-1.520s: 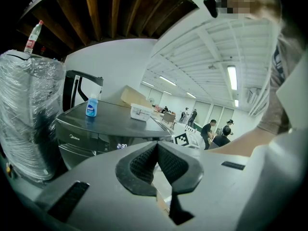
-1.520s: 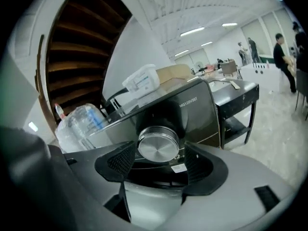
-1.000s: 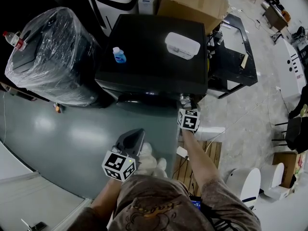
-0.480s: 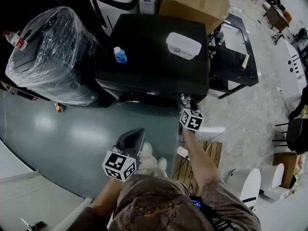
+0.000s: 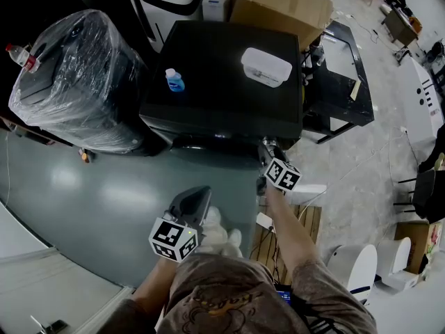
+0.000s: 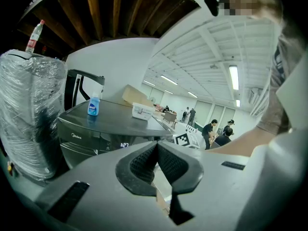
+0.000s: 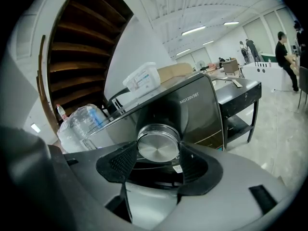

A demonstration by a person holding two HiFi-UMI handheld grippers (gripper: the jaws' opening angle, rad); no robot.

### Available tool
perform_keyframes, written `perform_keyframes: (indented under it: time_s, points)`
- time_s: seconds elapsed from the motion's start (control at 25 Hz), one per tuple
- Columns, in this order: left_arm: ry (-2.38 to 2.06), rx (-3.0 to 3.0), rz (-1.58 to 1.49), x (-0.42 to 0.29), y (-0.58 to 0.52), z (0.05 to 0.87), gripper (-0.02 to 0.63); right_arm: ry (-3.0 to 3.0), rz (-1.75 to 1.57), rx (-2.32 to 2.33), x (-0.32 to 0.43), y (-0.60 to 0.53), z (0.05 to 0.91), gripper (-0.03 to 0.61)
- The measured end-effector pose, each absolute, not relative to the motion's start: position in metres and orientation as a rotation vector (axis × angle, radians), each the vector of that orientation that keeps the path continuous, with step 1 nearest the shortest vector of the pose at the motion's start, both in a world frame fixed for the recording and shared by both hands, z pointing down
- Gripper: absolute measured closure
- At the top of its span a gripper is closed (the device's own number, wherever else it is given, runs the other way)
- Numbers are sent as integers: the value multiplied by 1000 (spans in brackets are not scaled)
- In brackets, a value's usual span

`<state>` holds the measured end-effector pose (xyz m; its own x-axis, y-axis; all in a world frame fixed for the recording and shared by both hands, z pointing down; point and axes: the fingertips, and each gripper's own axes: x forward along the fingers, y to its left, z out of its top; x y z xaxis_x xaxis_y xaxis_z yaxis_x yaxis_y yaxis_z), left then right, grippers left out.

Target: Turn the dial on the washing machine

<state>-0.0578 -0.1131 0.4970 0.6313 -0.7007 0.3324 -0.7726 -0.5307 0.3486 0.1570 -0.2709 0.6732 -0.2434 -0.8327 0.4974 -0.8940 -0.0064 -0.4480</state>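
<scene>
The right gripper [image 7: 159,154] has its two pads closed on the round metal dial [image 7: 157,146], one pad at each side; the dial sits on the front panel of the washing machine [image 5: 222,82], in the centre of the right gripper view; the left gripper [image 6: 157,148] hangs low, jaws pressed together on nothing. To turn well, I think the wrist should roll around the dial's own axis, with even squeeze and no outward pull, so the pads do not slip on the smooth metal.
</scene>
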Motion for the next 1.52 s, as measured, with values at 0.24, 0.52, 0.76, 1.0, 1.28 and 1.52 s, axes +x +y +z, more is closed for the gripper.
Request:
perform_keyframes:
  time_s: [0.24, 0.52, 0.76, 1.0, 1.28, 1.52]
  points:
    - [-1150, 2398, 191, -56, -117, 491, 621, -2166, 1027, 1845, 157, -267, 661, 308]
    - [-1118, 2445, 122, -39, -129, 477, 621, -2256, 920, 1813, 162, -259, 608, 308]
    - [-1095, 2484, 102, -33, -137, 456, 621, -2387, 850, 1792, 159, -243, 540, 308]
    - [-1060, 2531, 74, -24, -144, 434, 621, -2501, 734, 1754, 160, -204, 477, 308]
    - [-997, 2585, 79, -12, -137, 419, 621, -2588, 624, 1690, 150, -138, 438, 308]
    - [-937, 2618, 109, -2, -125, 418, 621, -2662, 548, 1607, 127, -95, 416, 310]
